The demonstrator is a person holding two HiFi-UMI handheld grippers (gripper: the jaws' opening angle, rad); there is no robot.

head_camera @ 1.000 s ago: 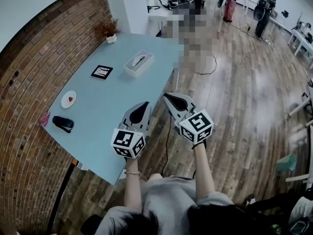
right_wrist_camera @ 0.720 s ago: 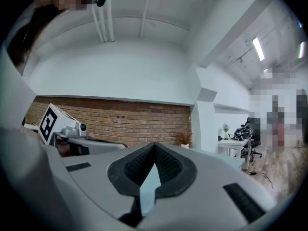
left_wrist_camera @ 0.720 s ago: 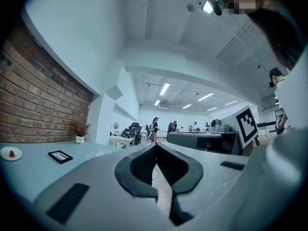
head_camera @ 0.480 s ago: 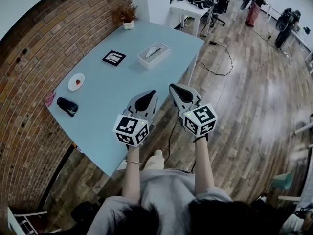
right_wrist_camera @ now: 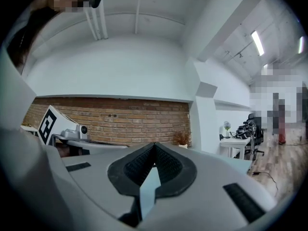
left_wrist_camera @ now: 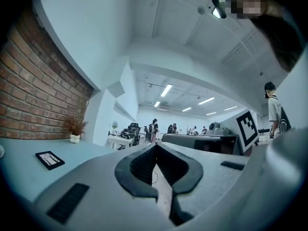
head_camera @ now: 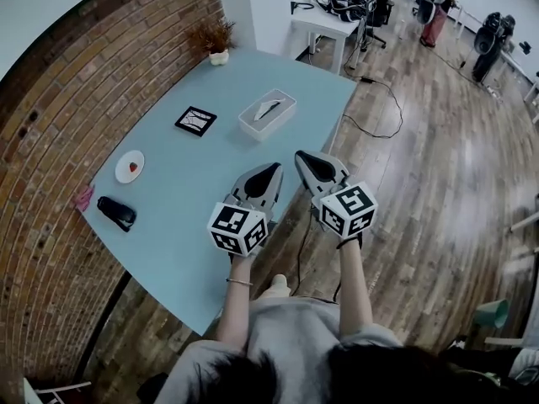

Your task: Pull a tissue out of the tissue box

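A white tissue box (head_camera: 267, 114) with a tissue poking from its slot lies on the far part of the pale blue table (head_camera: 210, 188). My left gripper (head_camera: 275, 169) hovers over the table's near right edge, well short of the box, its jaws together and nothing between them (left_wrist_camera: 155, 145). My right gripper (head_camera: 298, 155) floats beside it, off the table's edge over the wooden floor, jaws together and holding nothing (right_wrist_camera: 154, 144). Both point level toward the far end of the table.
On the table lie a black framed card (head_camera: 195, 120), a small white plate (head_camera: 130, 166) with something red on it, a black object (head_camera: 116, 213) near the brick wall, and a potted plant (head_camera: 218, 42) at the far corner. A cable (head_camera: 370, 112) trails across the floor; people stand far off.
The view and both grippers have shifted toward the table; the tissue box now lies closer to the grippers. Both grippers stayed shut.
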